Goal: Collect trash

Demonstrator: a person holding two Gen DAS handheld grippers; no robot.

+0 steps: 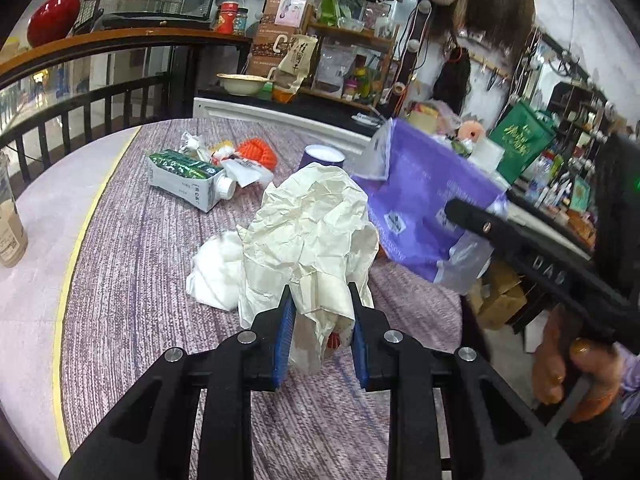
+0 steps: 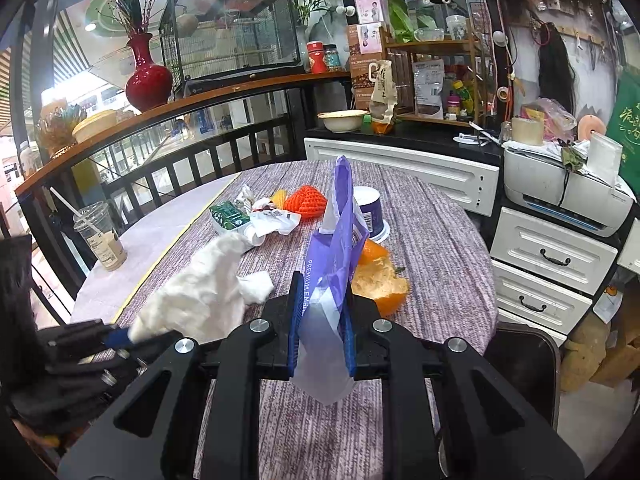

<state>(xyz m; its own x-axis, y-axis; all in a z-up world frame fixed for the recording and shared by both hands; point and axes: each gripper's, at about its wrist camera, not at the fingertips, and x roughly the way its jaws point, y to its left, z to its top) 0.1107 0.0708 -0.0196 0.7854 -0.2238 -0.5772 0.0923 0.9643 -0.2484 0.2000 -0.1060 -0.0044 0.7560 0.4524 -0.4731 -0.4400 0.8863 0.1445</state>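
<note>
Looking across the round worktop (image 2: 420, 216), it's covered in a purple-grey woven cloth, with a yellow stripe and a pale band running along its left edge. Trash is scattered all over it — a green-and-white carton (image 1: 186, 178) lying on its side, crumpled wrappers (image 2: 272, 216) next to it, an orange knitted thing (image 2: 310, 200), an upturned purple cup (image 2: 370, 210) and a chunk of orange peel (image 2: 380, 276). An iced coffee cup (image 2: 100, 236) with a straw stands on the pale band near the rim.

The left gripper (image 1: 320, 308) is pinched on a big wad of crumpled cream paper (image 1: 312, 224) over the middle of the cloth, with a white tissue (image 1: 218, 268) just beside it. The right gripper (image 2: 322, 292) is clamped on the edge of a purple plastic bag (image 2: 340, 232), holding it upright above the cloth — a hand (image 1: 576, 368) on its handle shows in the left view.

Behind the worktop runs a curved wooden rail over black bars, carrying a red vase (image 2: 146, 80) and a glass-and-wire cage (image 2: 232, 32). To the right there's a white drawer cabinet (image 2: 548, 272) with a printer (image 2: 560, 192) on top, plus cluttered shelves of jars and packets.
</note>
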